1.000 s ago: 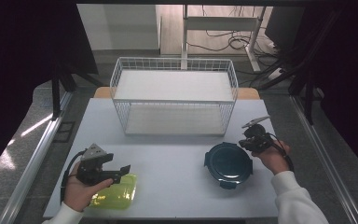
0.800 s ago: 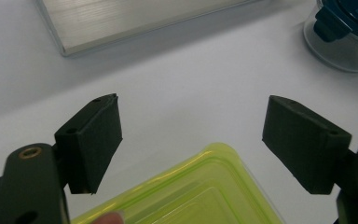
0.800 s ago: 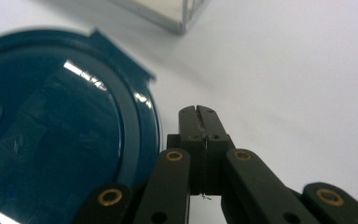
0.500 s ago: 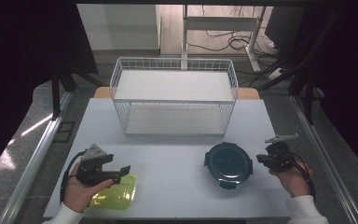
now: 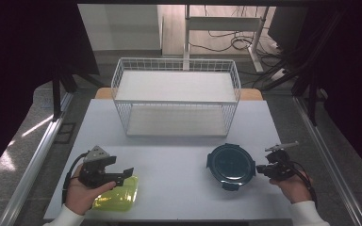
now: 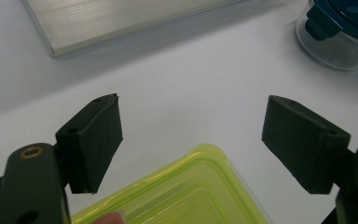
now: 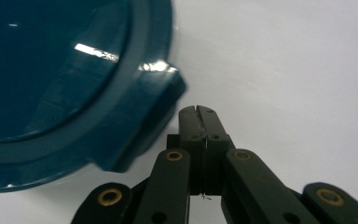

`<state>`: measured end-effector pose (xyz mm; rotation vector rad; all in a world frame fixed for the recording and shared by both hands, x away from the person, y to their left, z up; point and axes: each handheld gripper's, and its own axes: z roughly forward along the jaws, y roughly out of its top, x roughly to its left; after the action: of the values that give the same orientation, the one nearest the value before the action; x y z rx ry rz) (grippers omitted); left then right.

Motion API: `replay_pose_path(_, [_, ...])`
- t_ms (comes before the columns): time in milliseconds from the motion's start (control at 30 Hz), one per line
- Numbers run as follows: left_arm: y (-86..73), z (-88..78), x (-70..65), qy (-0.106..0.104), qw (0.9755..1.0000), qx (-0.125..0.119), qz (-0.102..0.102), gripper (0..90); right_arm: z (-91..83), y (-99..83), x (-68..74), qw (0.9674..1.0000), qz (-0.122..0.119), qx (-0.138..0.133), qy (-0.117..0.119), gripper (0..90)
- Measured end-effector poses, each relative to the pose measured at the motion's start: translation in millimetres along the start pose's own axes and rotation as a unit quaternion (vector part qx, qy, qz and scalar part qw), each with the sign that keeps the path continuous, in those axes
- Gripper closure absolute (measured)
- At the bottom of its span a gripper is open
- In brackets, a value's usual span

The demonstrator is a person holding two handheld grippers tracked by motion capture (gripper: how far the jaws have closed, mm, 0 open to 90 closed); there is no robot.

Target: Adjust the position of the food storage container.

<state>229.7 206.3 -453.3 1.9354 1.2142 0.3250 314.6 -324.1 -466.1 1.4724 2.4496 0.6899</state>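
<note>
right gripper (image 5: 260,167) has dropped beside blue lid (image 5: 230,165) — wire basket (image 5: 176,101) behind.

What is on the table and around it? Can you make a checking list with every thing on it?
Surface: white table, bare between the things.
Things: round clear container with a dark blue clip lid, near right; flat yellow-green plastic lid, near left; white wire basket shelf at the back, nothing in it.
Clutter: nothing seen.
Grippers: left gripper open, jaws wide, over the yellow-green lid; right gripper shut on nothing, beside a clip of the blue lid.
Cables: black cable loops from the left gripper; more lie on the floor behind.
Surroundings: white desk frame, dark curtains.
</note>
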Motion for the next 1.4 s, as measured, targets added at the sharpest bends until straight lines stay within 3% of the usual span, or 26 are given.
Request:
replay_pose_path(300, [0.9, -2.7, 1.4, 0.000, 1.0000, -0.004, -0.006, 19.9, 1.6, -0.1, 7.6, 0.9998, -0.002, 0.013, -0.013, 89.2])
replay_pose_path(533, [2.4, -1.9, 0.8, -0.002, 1.0000, -0.004, -0.007, 19.9, 3.0, 1.7, 12.5, 0.9999, 0.001, 0.015, -0.007, 89.2])
replay_pose_path(933, [5.9, -2.2, 1.4, -0.003, 0.9999, -0.005, -0.009, 19.9, 15.9, 16.1, 40.0, 0.9995, -0.024, 0.017, 0.012, 89.2])
replay_pose_path(1400, [5.7, 0.7, 2.3, -0.004, 0.9999, 0.001, -0.009, 20.0, 29.3, 32.0, 71.7, 0.9990, -0.037, 0.019, 0.013, 89.2])
